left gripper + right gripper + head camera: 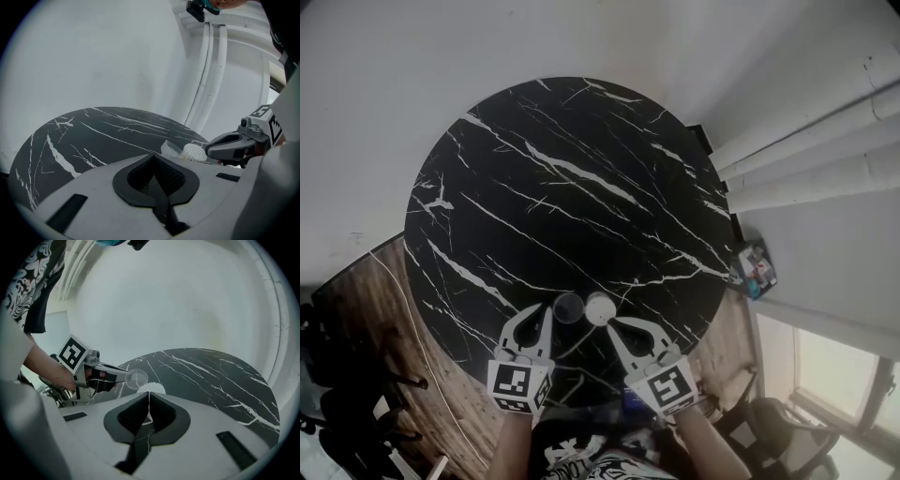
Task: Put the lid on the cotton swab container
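Observation:
A round cotton swab container [599,307] full of white swab heads stands near the front edge of the black marble table [581,169]. Its clear round lid [568,307] is just left of it. My left gripper [549,312] is shut on the lid's edge; in the right gripper view the lid [136,378] hangs tilted at that gripper's tip, beside the container [150,387]. My right gripper [612,323] has its jaws closed to a thin slit at the container's near rim. In the left gripper view its tip touches the container [192,152].
White pipes [806,141] run along the wall at the right. A small colourful object [757,265] lies just off the table's right edge. Dark chairs [337,375] stand on the wooden floor at the lower left, and the person's forearms come in from the bottom.

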Tool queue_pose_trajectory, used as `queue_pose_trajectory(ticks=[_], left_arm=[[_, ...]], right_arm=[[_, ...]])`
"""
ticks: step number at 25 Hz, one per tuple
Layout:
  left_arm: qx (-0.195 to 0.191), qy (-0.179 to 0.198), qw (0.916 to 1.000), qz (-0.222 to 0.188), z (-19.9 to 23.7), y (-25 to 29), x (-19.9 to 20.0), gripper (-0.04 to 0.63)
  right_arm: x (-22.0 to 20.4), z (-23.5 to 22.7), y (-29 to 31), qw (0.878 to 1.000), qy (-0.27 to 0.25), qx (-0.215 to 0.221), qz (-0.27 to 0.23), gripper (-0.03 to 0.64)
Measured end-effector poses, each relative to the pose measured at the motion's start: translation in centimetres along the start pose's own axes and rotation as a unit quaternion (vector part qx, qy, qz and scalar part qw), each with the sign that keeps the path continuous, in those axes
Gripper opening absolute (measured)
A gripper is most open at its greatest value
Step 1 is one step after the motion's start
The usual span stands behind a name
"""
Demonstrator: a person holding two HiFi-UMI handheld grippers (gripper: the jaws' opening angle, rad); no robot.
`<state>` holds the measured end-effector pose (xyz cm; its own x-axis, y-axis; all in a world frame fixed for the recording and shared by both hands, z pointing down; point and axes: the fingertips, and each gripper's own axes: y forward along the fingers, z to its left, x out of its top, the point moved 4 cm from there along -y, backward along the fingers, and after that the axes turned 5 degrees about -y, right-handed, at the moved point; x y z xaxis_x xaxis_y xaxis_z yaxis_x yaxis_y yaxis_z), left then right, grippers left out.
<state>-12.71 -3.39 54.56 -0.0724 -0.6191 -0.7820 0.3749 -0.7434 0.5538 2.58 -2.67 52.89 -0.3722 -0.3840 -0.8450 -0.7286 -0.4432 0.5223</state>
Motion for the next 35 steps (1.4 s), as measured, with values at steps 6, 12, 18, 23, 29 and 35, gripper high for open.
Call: queue_pose_trajectory(ticks=[6,12,18,23,29,35], left_arm=[[-0.016,0.004,0.9997,-0.019,-0.5,-0.4,1.0,0.014],[-0.033,0.009,0.9988,-0.035,-1.8,-0.5,2.2,0.014],[-0.051,0.017,0.9975,-0.046,-3.4,-0.5,3.1,0.014],[-0.056,0.011,0.9968,-0.055,-4.2,-0.6,3.7,0.014],[-0.069,0.016,0.9959,-0.057,-5.5,-0.1,3.9,0.012],[-0.074,0.026,0.9959,-0.046,-6.0,0.4,3.6,0.014]], right_arm=[[0.0,0.0,0.1,0.999,-0.036,0.009,0.017,0.017],[0.0,0.2,0.2,0.999,-0.036,0.002,0.011,0.017],[1.0,0.1,-0.9,0.999,-0.035,0.001,-0.032,0.018],[0.9,-0.6,-1.6,0.999,-0.009,-0.014,-0.034,0.018],[0.6,-1.5,-2.6,0.999,-0.001,-0.028,-0.035,0.018],[0.4,-2.3,-3.0,0.999,0.009,-0.039,-0.037,0.018]])
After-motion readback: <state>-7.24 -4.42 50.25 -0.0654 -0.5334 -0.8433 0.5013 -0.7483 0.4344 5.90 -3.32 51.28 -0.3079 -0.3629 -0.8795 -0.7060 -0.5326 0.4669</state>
